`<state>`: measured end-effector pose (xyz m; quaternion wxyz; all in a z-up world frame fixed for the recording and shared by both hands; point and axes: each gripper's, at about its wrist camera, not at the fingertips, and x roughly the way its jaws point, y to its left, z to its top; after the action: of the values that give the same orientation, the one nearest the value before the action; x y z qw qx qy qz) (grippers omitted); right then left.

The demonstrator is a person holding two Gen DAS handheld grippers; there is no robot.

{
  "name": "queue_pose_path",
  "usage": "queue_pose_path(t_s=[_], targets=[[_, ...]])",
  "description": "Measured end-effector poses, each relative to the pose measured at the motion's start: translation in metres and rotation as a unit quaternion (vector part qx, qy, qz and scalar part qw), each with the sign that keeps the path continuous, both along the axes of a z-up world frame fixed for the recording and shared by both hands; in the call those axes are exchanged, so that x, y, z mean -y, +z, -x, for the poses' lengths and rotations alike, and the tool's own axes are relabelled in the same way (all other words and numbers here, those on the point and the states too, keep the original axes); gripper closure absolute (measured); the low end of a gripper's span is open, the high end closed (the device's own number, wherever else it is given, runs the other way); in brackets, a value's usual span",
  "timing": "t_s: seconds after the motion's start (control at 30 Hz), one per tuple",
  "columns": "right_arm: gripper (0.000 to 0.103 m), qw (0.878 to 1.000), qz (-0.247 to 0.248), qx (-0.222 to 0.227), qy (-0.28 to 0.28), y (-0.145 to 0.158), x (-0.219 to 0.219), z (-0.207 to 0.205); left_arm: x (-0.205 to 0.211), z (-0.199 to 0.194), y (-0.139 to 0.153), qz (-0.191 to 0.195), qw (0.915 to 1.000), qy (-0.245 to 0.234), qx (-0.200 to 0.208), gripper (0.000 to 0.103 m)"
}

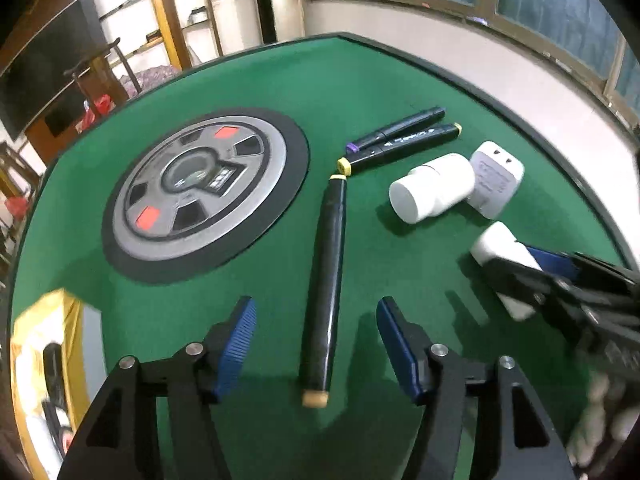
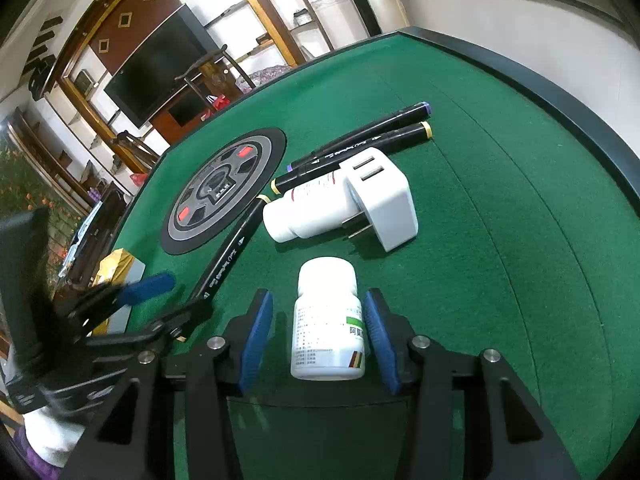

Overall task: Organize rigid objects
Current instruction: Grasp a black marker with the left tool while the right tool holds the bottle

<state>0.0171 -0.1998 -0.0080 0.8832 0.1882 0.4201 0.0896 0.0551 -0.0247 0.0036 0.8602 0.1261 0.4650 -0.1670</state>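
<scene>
- The black marker (image 1: 324,284) lies flat on the green counter (image 1: 360,80), lengthwise between the jaws of our left gripper (image 1: 316,344); the blue pads stand apart from it on both sides, so the jaws are released and grasp nothing.
- It looks light, stiff and smooth-barrelled, likely to roll; we judge the mid-barrel the best hold, pads across its width.
- The white pill bottle (image 2: 328,320) lies on its side between the jaws of our right gripper (image 2: 318,340); the right pad sits at its wall, the left shows a gap, so we read them as released.
- It looks like light, hard plastic with a slick label; we would take it across the body, below the cap.
- Two more markers (image 1: 404,136), another white bottle (image 1: 432,188) and a white plug adapter (image 1: 496,180) lie grouped beyond.
</scene>
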Motion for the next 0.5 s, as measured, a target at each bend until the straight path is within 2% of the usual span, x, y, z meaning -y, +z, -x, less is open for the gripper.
queue_pose_path(t_s=[0.07,0.1,0.13,0.17,0.2,0.3,0.5], targets=[[0.056,1.000,0.000,0.000,0.000,0.000,0.000,0.000,0.007,-0.006,-0.004,-0.004,0.9999,-0.002,0.015,0.037],[0.056,1.000,0.000,0.000,0.000,0.000,0.000,0.000,0.011,-0.006,-0.004,-0.006,0.9998,-0.006,0.020,0.045],[0.056,1.000,0.001,0.000,0.000,0.000,0.000,0.000,0.014,-0.006,-0.004,0.008,0.9998,-0.013,0.011,0.057],[0.056,1.000,0.000,0.000,0.000,0.000,0.000,0.000,0.015,-0.005,-0.004,0.023,0.9996,-0.018,-0.002,0.079],[0.056,1.000,0.000,0.000,0.000,0.000,0.000,0.000,0.018,-0.002,-0.003,0.029,0.9992,-0.027,-0.009,0.088],[0.053,1.000,0.000,0.000,0.003,0.000,-0.002,-0.001,0.025,0.015,-0.001,0.009,0.9986,-0.053,0.001,0.089],[0.051,1.000,0.001,0.001,0.005,0.000,-0.003,-0.001,-0.002,0.044,0.017,0.070,0.9969,-0.036,-0.006,0.089]])
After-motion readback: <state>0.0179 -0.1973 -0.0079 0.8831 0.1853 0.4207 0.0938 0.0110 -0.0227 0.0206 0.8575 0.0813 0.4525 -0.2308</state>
